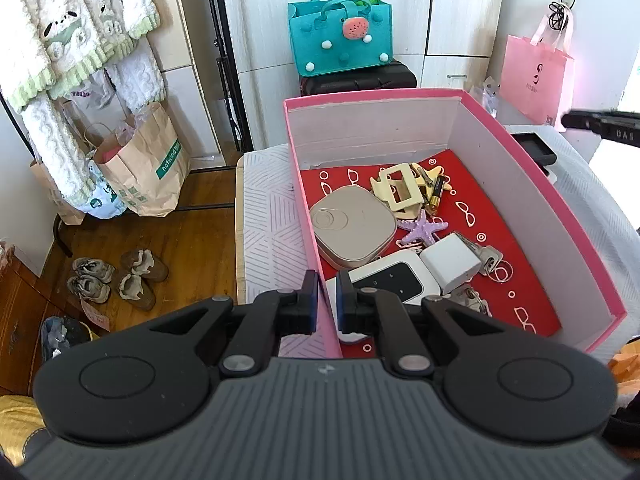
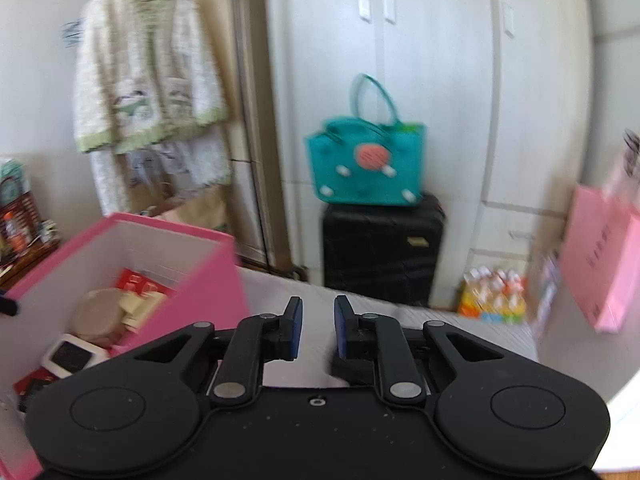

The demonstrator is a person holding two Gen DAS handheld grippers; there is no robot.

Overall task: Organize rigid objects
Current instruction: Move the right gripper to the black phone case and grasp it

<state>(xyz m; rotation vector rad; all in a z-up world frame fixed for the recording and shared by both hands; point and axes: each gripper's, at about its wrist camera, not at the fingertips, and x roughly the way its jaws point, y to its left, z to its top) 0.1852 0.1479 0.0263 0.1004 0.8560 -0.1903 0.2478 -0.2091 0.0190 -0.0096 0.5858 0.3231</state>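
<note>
- The left gripper (image 1: 327, 300) is pinching the near left wall of the pink box (image 1: 560, 204).
- The right gripper (image 2: 316, 330) hovers over the white bedspread (image 2: 316, 296) to the right of the box, fingers spread, holding nothing.
- The box holds a beige compact (image 1: 352, 226), a purple starfish (image 1: 423, 229), and a white charger (image 1: 450, 262).
- Behind, a teal tote (image 1: 340, 38) sits on a black suitcase (image 2: 382, 248).

Your right gripper (image 2: 316, 330) has its jaws apart with nothing between them, over the pale tabletop (image 2: 460, 324). Left of the gripper stands the pink box (image 2: 208, 280), holding a beige round case (image 2: 98, 314), cream clips (image 2: 140, 306) and a white device (image 2: 72, 354). Beyond the gripper, a teal bag (image 2: 368, 168) sits on a black suitcase (image 2: 382, 252); all is blurred
</note>
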